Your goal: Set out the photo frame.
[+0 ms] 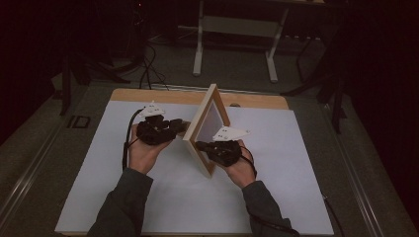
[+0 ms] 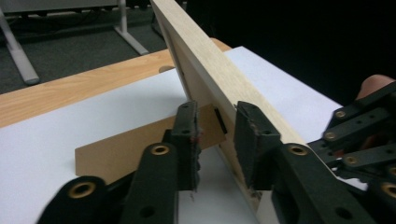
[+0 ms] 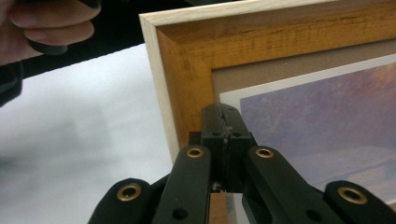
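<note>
A light wooden picture frame point(image 1: 206, 129) stands tilted on its edge in the middle of the white sheet point(image 1: 123, 187). Its front, a mat and a purple picture point(image 3: 327, 107), faces my right gripper point(image 1: 200, 145). That gripper point(image 3: 225, 122) is shut, its tips against the frame's near lower corner point(image 3: 187, 70). My left gripper point(image 1: 182, 127) is behind the frame. Its jaws stand open point(image 2: 215, 135) around the frame's back edge point(image 2: 219, 70), near a small black tab point(image 2: 219, 119). A brown fold-out stand point(image 2: 130, 144) runs from the frame's back down to the sheet.
The white sheet covers a wooden table whose bare strip point(image 1: 148, 95) shows at the far edge. Beyond it stand the white legs of another table point(image 1: 197, 54) and cables on a dark floor. The other gripper point(image 2: 359, 135) sits close on the frame's far side.
</note>
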`<state>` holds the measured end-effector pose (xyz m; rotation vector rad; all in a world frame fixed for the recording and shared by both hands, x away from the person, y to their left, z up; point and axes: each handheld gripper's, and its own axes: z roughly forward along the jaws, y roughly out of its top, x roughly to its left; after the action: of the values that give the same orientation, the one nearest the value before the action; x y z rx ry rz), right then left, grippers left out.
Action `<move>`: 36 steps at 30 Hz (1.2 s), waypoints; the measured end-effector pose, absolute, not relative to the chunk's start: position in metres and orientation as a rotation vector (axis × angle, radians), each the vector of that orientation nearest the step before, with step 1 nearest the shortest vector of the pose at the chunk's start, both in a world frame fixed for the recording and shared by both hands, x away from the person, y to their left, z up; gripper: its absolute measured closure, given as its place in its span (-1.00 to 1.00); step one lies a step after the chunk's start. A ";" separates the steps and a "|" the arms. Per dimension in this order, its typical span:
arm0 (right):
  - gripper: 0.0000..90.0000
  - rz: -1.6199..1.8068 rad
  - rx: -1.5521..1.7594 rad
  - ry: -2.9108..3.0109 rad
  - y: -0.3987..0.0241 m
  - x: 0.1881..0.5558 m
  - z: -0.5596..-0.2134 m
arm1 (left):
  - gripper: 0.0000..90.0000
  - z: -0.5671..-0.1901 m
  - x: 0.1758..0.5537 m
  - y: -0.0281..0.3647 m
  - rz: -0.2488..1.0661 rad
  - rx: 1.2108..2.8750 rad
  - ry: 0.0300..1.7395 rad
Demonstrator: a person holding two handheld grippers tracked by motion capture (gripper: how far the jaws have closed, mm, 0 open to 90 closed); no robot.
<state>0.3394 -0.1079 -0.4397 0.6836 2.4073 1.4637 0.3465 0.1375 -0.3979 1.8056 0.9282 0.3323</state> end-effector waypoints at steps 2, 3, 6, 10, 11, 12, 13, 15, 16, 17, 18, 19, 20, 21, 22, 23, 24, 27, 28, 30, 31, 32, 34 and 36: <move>1.00 1.442 0.688 2.415 -0.107 0.340 -0.440 | 0.48 -0.396 0.344 0.138 0.329 1.799 0.917; 0.97 1.426 0.690 2.414 -0.106 0.341 -0.441 | 0.45 -0.395 0.344 0.138 0.327 1.796 0.913; 0.88 1.410 0.694 2.420 -0.108 0.342 -0.443 | 0.35 -0.392 0.341 0.139 0.315 1.787 0.907; 0.84 1.421 0.687 2.431 -0.112 0.342 -0.443 | 0.22 -0.391 0.338 0.135 0.299 1.786 0.897; 0.83 1.422 0.684 2.431 -0.114 0.342 -0.443 | 0.19 -0.391 0.337 0.134 0.298 1.789 0.890; 0.82 1.423 0.686 2.431 -0.115 0.342 -0.443 | 0.16 -0.391 0.336 0.133 0.297 1.792 0.883; 0.81 1.426 0.691 2.428 -0.117 0.342 -0.443 | 0.14 -0.391 0.336 0.131 0.297 1.792 0.876; 0.79 1.425 0.698 2.426 -0.121 0.342 -0.442 | 0.10 -0.390 0.334 0.128 0.297 1.796 0.871; 0.78 1.424 0.703 2.424 -0.122 0.343 -0.442 | 0.08 -0.390 0.334 0.127 0.300 1.796 0.867; 0.77 1.423 0.704 2.420 -0.124 0.343 -0.442 | 0.06 -0.390 0.333 0.126 0.299 1.794 0.865; 0.76 1.420 0.712 2.417 -0.126 0.343 -0.443 | 0.05 -0.390 0.332 0.125 0.303 1.798 0.865; 0.76 1.418 0.721 2.416 -0.129 0.344 -0.443 | 0.02 -0.391 0.332 0.123 0.309 1.803 0.868; 0.74 1.418 0.725 2.410 -0.131 0.344 -0.443 | 0.00 -0.391 0.331 0.122 0.313 1.812 0.866; 0.73 1.419 0.733 2.407 -0.133 0.345 -0.443 | 0.00 -0.392 0.331 0.120 0.312 1.821 0.866; 0.70 1.423 0.744 2.403 -0.136 0.346 -0.444 | -0.01 -0.393 0.331 0.118 0.318 1.830 0.871; 0.69 1.420 0.760 2.404 -0.138 0.347 -0.445 | -0.02 -0.393 0.331 0.118 0.324 1.835 0.874; 0.69 1.418 0.766 2.405 -0.140 0.348 -0.445 | -0.04 -0.394 0.331 0.117 0.328 1.836 0.875; 0.68 1.409 0.794 2.405 -0.145 0.350 -0.447 | -0.05 -0.397 0.330 0.114 0.331 1.842 0.883; 0.67 1.406 0.801 2.403 -0.146 0.350 -0.448 | -0.06 -0.398 0.330 0.113 0.332 1.844 0.885; 0.60 1.400 0.808 2.396 -0.148 0.351 -0.449 | -0.07 -0.401 0.329 0.110 0.339 1.857 0.889; 0.56 1.387 0.814 2.395 -0.148 0.351 -0.449 | -0.09 -0.403 0.329 0.108 0.341 1.864 0.891; 0.55 1.371 0.817 2.396 -0.149 0.352 -0.450 | -0.09 -0.405 0.329 0.106 0.347 1.866 0.893; 0.51 1.358 0.827 2.392 -0.150 0.353 -0.451 | -0.10 -0.409 0.328 0.102 0.361 1.870 0.900; 0.47 1.363 0.847 2.382 -0.152 0.353 -0.452 | -0.10 -0.411 0.327 0.100 0.367 1.869 0.907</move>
<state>0.3534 -0.1517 -0.4520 0.8470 2.3823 1.3632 0.3272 0.0995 -0.4114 1.8693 0.9068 0.3674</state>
